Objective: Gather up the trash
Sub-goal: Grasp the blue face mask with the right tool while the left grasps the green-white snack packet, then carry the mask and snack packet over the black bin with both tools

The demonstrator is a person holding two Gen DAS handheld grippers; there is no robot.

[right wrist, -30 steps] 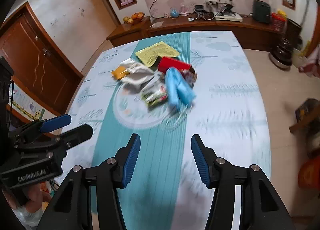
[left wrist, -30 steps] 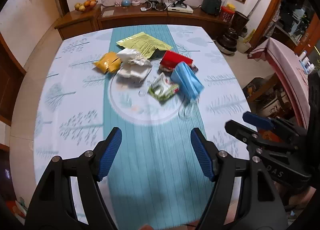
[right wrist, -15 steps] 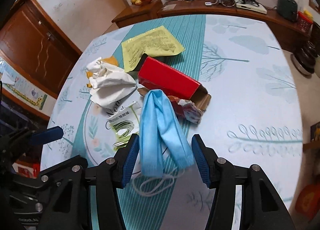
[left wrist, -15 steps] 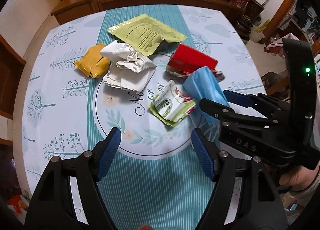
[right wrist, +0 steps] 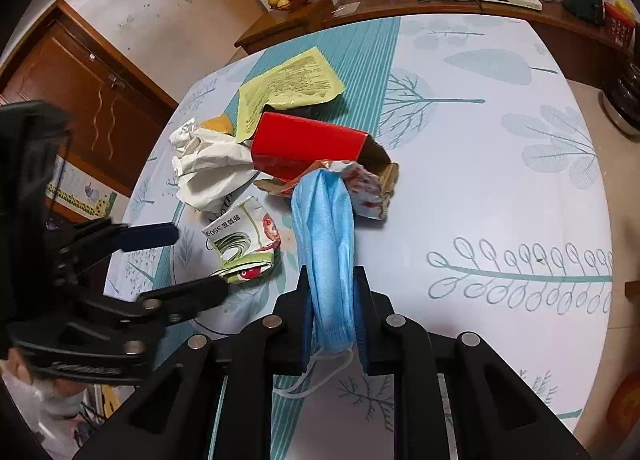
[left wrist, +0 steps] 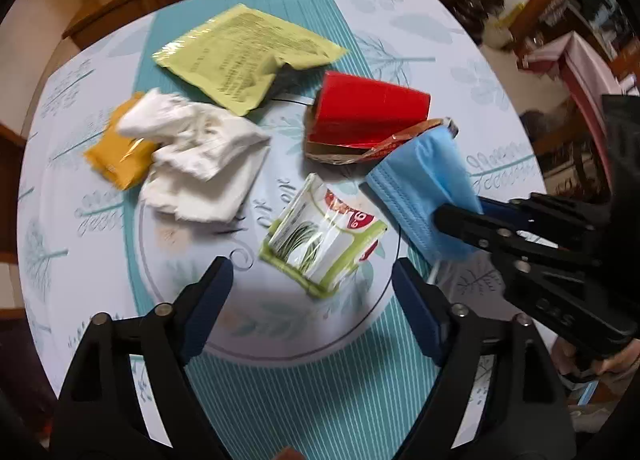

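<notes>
Right gripper (right wrist: 333,300) has closed since half a second ago, now clamped on the near end of the blue face mask (right wrist: 325,220); left gripper (left wrist: 310,292) has moved in over the green snack wrapper (left wrist: 322,238), jaws spread wide, nothing held. Mask's far end lies on the table (right wrist: 500,180), touching the crumpled foil wrapper (right wrist: 366,190) at the red box (right wrist: 308,140) mouth. Risk: lifting may drag that wrapper along, or the dangling ear loop (right wrist: 316,374) snags. Pinch looks shallow, so slip is possible.
</notes>
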